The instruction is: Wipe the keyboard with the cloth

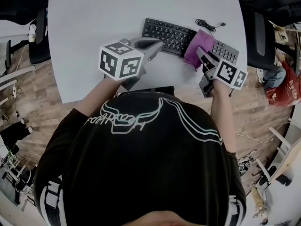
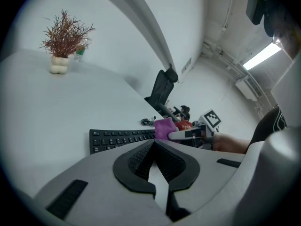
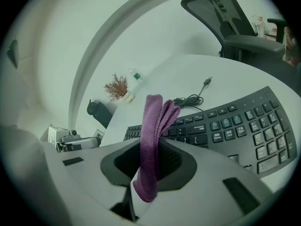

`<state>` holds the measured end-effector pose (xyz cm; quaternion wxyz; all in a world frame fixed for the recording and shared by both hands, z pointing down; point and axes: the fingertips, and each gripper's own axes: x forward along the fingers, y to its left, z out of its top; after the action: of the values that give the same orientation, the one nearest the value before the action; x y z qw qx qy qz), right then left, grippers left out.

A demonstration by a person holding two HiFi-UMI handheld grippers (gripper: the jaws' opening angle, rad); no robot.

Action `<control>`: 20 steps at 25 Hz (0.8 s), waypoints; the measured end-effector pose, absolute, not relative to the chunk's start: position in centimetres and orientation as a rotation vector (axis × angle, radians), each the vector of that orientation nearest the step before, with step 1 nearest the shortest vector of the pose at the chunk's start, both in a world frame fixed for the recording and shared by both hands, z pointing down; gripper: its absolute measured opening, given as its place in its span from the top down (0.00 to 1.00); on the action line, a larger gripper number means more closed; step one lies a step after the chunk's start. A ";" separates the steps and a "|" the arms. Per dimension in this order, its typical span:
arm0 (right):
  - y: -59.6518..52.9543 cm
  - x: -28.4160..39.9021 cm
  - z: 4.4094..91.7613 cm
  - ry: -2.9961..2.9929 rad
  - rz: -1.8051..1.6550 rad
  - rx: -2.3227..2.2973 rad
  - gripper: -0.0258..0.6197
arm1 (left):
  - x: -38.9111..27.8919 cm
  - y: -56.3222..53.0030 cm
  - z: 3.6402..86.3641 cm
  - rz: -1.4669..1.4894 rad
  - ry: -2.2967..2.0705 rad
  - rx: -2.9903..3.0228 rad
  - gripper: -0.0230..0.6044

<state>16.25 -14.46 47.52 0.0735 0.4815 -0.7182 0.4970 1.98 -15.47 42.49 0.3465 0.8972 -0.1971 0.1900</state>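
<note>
Right gripper [image 3: 153, 150]: clamped on folded purple knit cloth [image 3: 153, 126], over black curved keyboard [image 3: 225, 126].
Left gripper [image 2: 153, 144]: closed, empty, beside keyboard's left end on white counter [image 1: 94, 22].
Risk: keyboard unheld, so wiping may slide it; cloth may slip.

Soft, even indoor light (fisheye-bent edges, dark vignetted corners)

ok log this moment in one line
right tool: shut on purple cloth, over keyboard | left tool: shut, empty, at keyboard's left end
</note>
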 end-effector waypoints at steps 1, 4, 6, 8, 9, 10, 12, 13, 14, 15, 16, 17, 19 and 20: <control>-14.6 15.9 47.2 -2.167 1.492 1.442 0.87 | 1.7 -15.5 42.4 0.491 -0.515 2.328 0.95; -15.1 14.2 46.6 -2.192 1.494 1.424 0.87 | 0.5 -16.0 42.3 0.481 -0.526 2.329 0.95; -15.5 12.9 46.4 -2.207 1.495 1.406 0.87 | -0.4 -16.4 42.2 0.472 -0.537 2.331 0.95; -16.0 11.7 46.2 -2.221 1.497 1.383 0.87 | -1.3 -16.9 42.2 0.463 -0.550 2.326 0.95; -16.2 11.0 46.0 -2.230 1.497 1.370 0.87 | -1.7 -17.0 42.2 0.461 -0.557 2.323 0.95; -16.5 10.4 45.9 -2.239 1.495 1.356 0.87 | -2.1 -17.2 42.3 0.460 -0.563 2.320 0.95; -16.9 9.0 45.7 -2.257 1.491 1.329 0.87 | -3.0 -17.4 42.4 0.457 -0.575 2.315 0.95; -17.2 8.2 45.7 -2.264 1.492 1.315 0.87 | -3.5 -17.5 42.5 0.454 -0.581 2.312 0.95; -17.4 7.3 45.8 -2.268 1.492 1.302 0.87 | -4.0 -17.5 42.6 0.451 -0.588 2.309 0.95; -17.6 6.4 45.9 -2.272 1.493 1.288 0.87 | -4.7 -17.6 42.8 0.447 -0.594 2.304 0.95; -18.0 5.4 46.1 -2.274 1.493 1.275 0.87 | -5.4 -17.8 42.9 0.443 -0.599 2.300 0.95; -18.3 4.4 46.2 -2.277 1.493 1.263 0.87 | -6.2 -18.0 43.1 0.440 -0.603 2.296 0.95; -18.8 3.2 46.3 -2.283 1.493 1.242 0.87 | -7.0 -18.1 43.2 0.437 -0.612 2.293 0.95; -18.9 3.0 46.3 -2.288 1.492 1.232 0.87 | -7.0 -18.1 43.1 0.434 -0.618 2.292 0.95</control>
<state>2.99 -18.88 46.27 0.0726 0.4100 -0.7616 0.4966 -7.04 -18.09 43.14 0.3563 0.8874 -0.2392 0.1682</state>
